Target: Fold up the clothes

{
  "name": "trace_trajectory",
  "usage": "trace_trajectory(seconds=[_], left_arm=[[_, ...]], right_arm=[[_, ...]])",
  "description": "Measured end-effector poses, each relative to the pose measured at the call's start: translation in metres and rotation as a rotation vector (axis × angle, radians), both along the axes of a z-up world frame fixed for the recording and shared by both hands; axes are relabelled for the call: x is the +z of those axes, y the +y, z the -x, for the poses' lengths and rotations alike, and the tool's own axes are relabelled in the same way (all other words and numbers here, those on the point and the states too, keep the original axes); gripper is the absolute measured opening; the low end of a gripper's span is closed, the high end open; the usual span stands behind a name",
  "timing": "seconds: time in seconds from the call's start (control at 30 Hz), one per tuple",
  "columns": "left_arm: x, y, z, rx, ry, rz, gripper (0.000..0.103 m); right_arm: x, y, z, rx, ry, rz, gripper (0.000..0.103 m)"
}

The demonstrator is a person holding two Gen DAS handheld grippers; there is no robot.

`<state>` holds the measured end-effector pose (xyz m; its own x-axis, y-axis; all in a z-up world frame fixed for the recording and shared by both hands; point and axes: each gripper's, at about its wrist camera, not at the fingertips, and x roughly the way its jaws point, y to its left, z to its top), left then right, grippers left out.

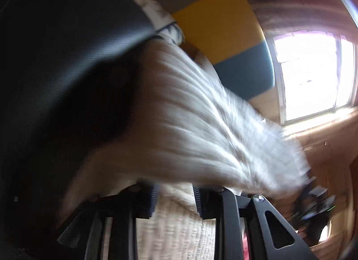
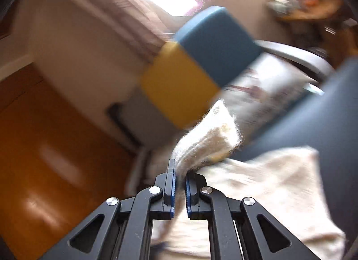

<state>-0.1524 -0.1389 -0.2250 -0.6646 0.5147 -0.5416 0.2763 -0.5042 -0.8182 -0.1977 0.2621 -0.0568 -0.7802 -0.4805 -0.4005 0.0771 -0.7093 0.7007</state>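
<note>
Cream knit garment point(image 2: 208, 146) pinched at a fold by right gripper point(image 2: 180, 184), jaws nearly together on the cloth, rest hanging down to the right. Same knit point(image 1: 190, 125) stretched taut and motion-blurred above left gripper point(image 1: 175, 199); fabric between its spread fingers, actual grip unclear. Yellow-and-blue cushion point(image 2: 190, 70) behind, bright window point(image 1: 313, 74), wood floor point(image 2: 44, 148).

A lived-in room of a home is shown: a bright window point(image 1: 313, 76) with a wooden sill is seen at the right, and an orange-brown wooden floor point(image 2: 44, 148) is seen at the left. A yellow and blue padded block point(image 2: 192, 67) and a cluttered wooden table point(image 2: 308, 9) at the far right are also seen
</note>
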Motion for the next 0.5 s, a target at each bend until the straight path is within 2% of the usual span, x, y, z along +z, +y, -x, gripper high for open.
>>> trace_trajectory(seconds=[0.1, 0.2, 0.27, 0.3, 0.43, 0.5], left_arm=[[-0.001, -0.006, -0.012, -0.028, 0.021, -0.009, 0.023], [0.003, -0.010, -0.027, -0.056, 0.057, -0.025, 0.025], [0.008, -0.016, -0.037, -0.047, 0.083, -0.039, 0.027], [0.011, -0.019, -0.042, -0.042, 0.095, -0.046, 0.027], [0.022, -0.029, -0.052, -0.018, 0.143, -0.090, 0.030], [0.018, -0.028, -0.043, -0.005, 0.112, -0.099, 0.032]], right_arm=[[-0.073, 0.035, 0.003, -0.065, -0.174, 0.050, 0.008], [-0.124, 0.045, 0.002, -0.089, -0.285, 0.071, 0.011], [-0.142, 0.050, -0.004, -0.092, -0.307, 0.123, 0.012], [-0.148, 0.053, -0.007, -0.094, -0.312, 0.153, 0.022], [-0.162, 0.066, -0.005, -0.083, -0.284, 0.334, 0.042], [-0.160, 0.069, -0.001, -0.084, -0.269, 0.373, 0.055]])
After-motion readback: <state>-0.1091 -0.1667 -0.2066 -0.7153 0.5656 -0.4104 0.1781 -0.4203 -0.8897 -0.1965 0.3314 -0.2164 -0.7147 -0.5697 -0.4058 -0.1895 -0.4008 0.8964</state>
